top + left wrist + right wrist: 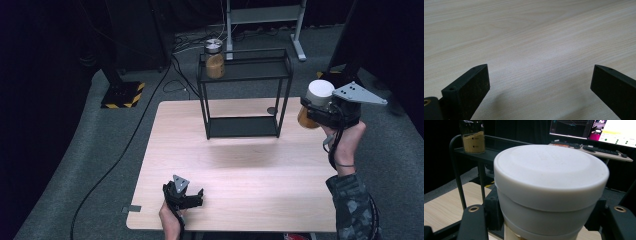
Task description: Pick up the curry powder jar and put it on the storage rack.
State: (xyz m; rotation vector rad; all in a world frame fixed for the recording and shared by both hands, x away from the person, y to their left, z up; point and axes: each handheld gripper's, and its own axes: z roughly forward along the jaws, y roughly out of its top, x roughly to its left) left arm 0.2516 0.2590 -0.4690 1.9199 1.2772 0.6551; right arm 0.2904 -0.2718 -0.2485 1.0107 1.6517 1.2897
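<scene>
Item one, white-lidded jar (316,102): you are holding it in your right gripper (327,114), raised above the right edge of the wooden table (240,165), to the right of the black wire shelf (245,92) and near the level of its upper tier. The jaws are clamping the jar's body just below the lid (551,172), one pad on either side; gripping there is likely keeping the lid free and the amber contents from tipping. The jar's long axis is running roughly upright, lid pointing up, with a slight lean toward the shelf in the high view. Item two, metal-lidded jar (214,59): it is standing upright on the left end of the shelf's top tier, its tan contents filling most of the glass; the space beside it is sitting free, which is probably why you are carrying the white-lidded jar at that height. Item three, left gripper (186,196): you are resting it at the table's near edge, well apart from the shelf, its fingers (471,87) standing wide apart with bare wood between them, seemingly parked out of the way while the other hand is working.
</scene>
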